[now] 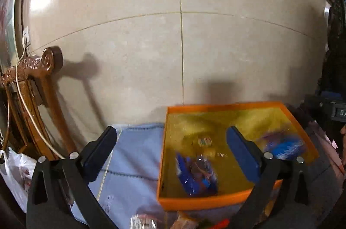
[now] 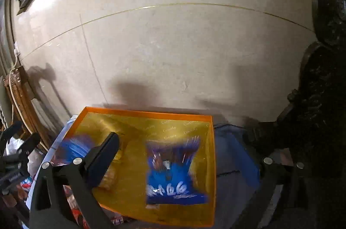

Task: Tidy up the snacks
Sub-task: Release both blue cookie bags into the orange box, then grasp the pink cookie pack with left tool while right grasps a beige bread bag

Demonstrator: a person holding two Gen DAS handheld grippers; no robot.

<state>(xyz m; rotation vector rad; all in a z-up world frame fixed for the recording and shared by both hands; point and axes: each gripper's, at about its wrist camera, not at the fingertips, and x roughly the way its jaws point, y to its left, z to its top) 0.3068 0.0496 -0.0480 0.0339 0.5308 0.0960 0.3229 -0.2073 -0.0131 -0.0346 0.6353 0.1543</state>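
Blue snack packets (image 1: 195, 175) in orange tray (image 1: 201, 202)

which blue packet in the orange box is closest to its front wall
The blue packet on the box's left side, lying against the near orange wall; the other blue packet sits further back on the right.

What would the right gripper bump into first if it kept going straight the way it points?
Probably the blue snack bag lying in the orange tray. The open right gripper points down at it. Blur makes depth uncertain.
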